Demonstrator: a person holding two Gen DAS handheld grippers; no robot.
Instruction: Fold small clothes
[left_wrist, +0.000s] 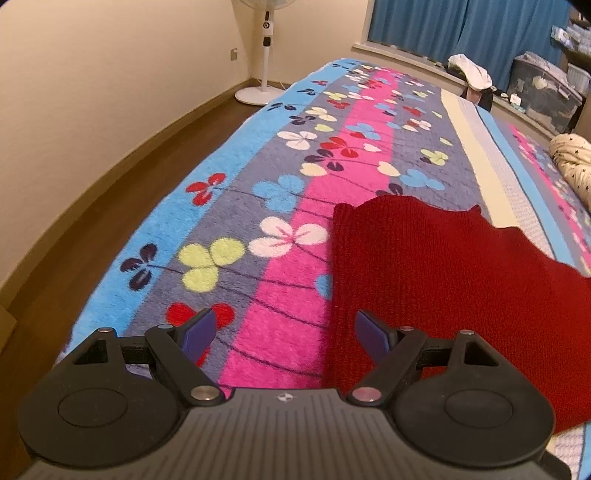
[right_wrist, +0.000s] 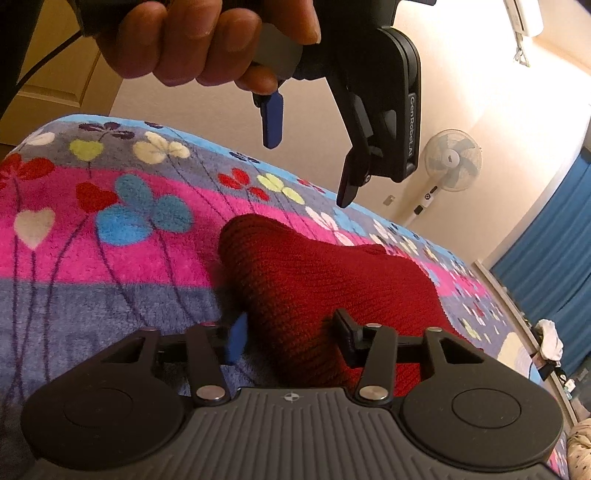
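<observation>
The red knitted garment (left_wrist: 443, 280) is running out of the left wrist view at the right and under the gripper body, so its full shape is hard to tell. In the right wrist view its near end is disappearing behind the right gripper (right_wrist: 291, 338), and the hand (right_wrist: 207, 40) holding the left gripper (right_wrist: 308, 170) is being cut off by the top edge.

The right gripper's fingers are sitting narrow around a raised fold of the red knit, the blue pad (right_wrist: 236, 339) at one side and the dark finger pressing into the wool at the other; they are holding the garment. The left gripper's fingers are standing wide with nothing between them, hanging above the far tip of the garment; from its own camera one pad (left_wrist: 373, 334) is lying over the red edge, the other over the blanket.

The garment is lying on a bed covered by a fleecy flowered blanket (left_wrist: 280, 206) in pink, grey and blue stripes. A white standing fan (right_wrist: 452, 160) is standing by the cream wall, blue curtains (left_wrist: 469, 26) are hanging beyond, and the floor (left_wrist: 122, 177) is brown wood.
</observation>
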